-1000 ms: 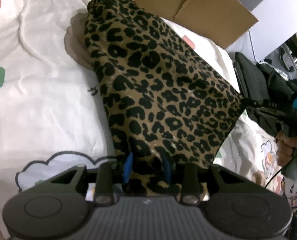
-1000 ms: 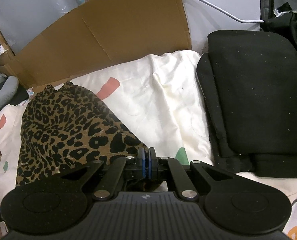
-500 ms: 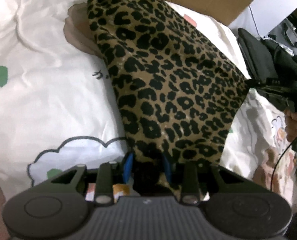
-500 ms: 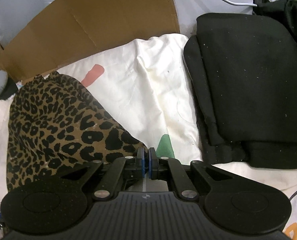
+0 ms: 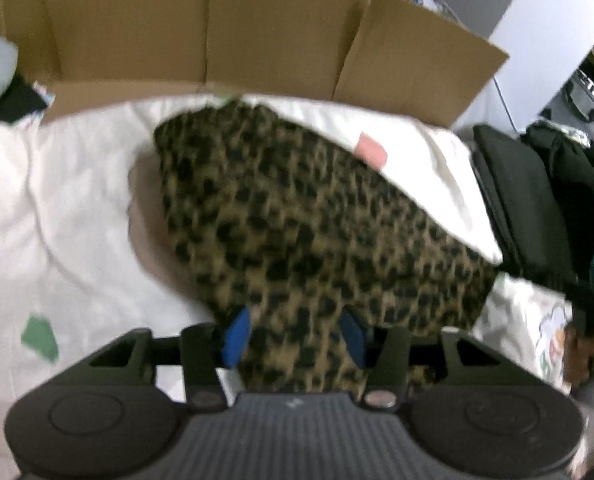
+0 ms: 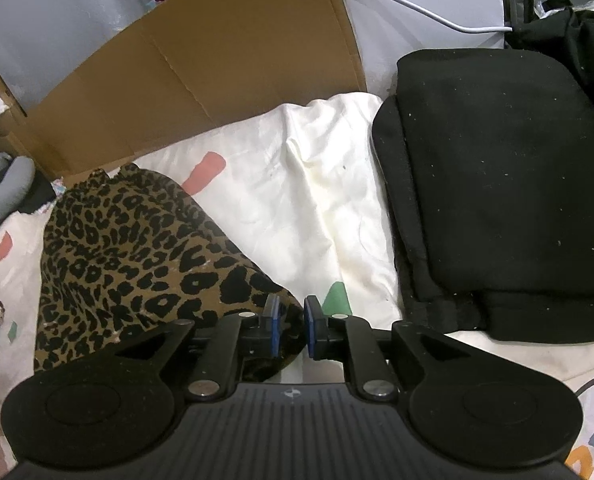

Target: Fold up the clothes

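Soft, even indoor light, no glare. Left wrist view smeared throughout by motion blur: leopard cloth (image 5: 297, 216) spots run together, cardboard (image 5: 225, 28) edges soft. Right wrist view sharp, pale sheet (image 6: 309, 200) bright with faint creases, black pile (image 6: 497, 184) nearly featureless, flecked with lint. Fisheye bending toward the rims, dark vignetted corners. Shallow shadow under near cloth edge.

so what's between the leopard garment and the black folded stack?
Bare white bedsheet separates the leopard garment from the black folded stack; only its printed patches show there, clearest in the right wrist view.
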Demonstrator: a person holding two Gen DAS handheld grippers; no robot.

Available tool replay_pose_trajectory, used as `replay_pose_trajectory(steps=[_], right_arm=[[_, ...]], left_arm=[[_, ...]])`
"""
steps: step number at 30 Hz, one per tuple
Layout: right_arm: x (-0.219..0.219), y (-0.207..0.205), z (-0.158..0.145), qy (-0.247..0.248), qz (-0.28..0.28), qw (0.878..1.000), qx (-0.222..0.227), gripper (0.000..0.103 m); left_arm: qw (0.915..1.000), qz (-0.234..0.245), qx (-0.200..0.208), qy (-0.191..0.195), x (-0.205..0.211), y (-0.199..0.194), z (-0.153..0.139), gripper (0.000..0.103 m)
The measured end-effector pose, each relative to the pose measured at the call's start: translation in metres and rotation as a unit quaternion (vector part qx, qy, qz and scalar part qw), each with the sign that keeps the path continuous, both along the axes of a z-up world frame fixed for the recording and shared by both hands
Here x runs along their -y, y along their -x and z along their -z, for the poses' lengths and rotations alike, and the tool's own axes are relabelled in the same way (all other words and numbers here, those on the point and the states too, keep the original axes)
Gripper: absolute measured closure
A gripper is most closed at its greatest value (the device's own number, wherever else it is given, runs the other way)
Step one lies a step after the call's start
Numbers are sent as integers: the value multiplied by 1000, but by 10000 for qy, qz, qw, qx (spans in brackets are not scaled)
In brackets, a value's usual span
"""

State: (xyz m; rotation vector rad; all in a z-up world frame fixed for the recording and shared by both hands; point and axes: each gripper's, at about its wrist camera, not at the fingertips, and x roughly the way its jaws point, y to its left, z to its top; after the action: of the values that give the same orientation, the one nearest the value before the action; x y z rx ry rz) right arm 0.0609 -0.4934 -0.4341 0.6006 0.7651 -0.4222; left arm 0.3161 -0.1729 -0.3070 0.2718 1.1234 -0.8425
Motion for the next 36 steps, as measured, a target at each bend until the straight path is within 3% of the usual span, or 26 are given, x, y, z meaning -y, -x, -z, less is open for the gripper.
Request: replay_pose_trajectory(steps=[3, 8, 11, 19, 21, 24, 29, 33, 36], right_arm=[[0, 2, -1, -28, -27, 9999, 115, 81], [1, 4, -4, -171, -103, 9993, 331, 80], [2, 5, -5, -220, -151, 9987, 432, 74], [1, 2, -8, -171, -352, 9982, 459, 72], [0, 2, -7, -159, -369, 9981, 468, 41], [-2, 6, -10, 14, -268, 9980, 570, 28], [3, 3, -9, -359, -402, 9959, 726, 22], [-6, -1, -12, -101, -568, 9959, 695, 22], [-11, -5, -13, 85, -678, 9957, 625, 23]], left_arm=[[9999, -14, 83, 66, 22, -14, -11, 45], [9996, -70, 214, 186, 56, -33, -29, 35], [9996, -100, 255, 122, 76, -40, -35, 35], [9987, -82, 486, -110, 126, -54, -35, 29], [9979, -192, 613, -85, 133, -59, -34, 19], [9958, -285, 851, -168, 145, -63, -33, 16], [9967, -599, 530, -141, 165, -81, -20, 17], [9957, -868, 218, -240, 180, -94, -6, 23], [9924, -1090, 11, -566, 191, -103, 11, 28]])
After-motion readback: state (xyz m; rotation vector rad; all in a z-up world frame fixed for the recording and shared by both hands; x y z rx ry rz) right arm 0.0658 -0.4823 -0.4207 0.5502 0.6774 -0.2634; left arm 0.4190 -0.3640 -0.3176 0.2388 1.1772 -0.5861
